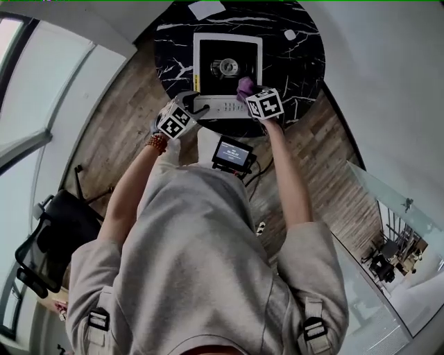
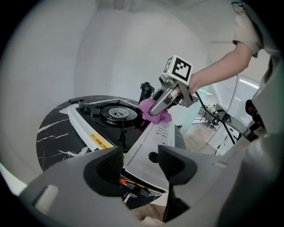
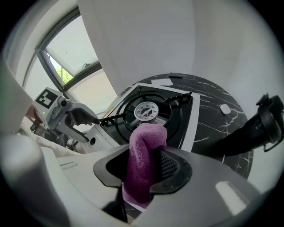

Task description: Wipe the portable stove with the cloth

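A white portable stove point(image 1: 229, 39) with a black top and a round burner point(image 1: 225, 67) sits on the round black marble table point(image 1: 298, 62). My right gripper point(image 1: 248, 93) is shut on a purple cloth point(image 3: 144, 146), and the cloth point(image 1: 244, 86) rests at the stove's front right, by the control panel. In the left gripper view the cloth point(image 2: 155, 116) lies against the edge of the black top. My left gripper point(image 2: 140, 162) is open at the stove's front left corner point(image 1: 198, 107). The white front panel point(image 2: 146, 150) and its knob show between the jaws, untouched.
A white sheet point(image 1: 206, 9) and a small white object point(image 1: 290, 35) lie on the far part of the table. A device with a screen point(image 1: 232, 152) hangs at the person's waist near the table edge. A black chair point(image 1: 59, 236) stands on the wood floor at left.
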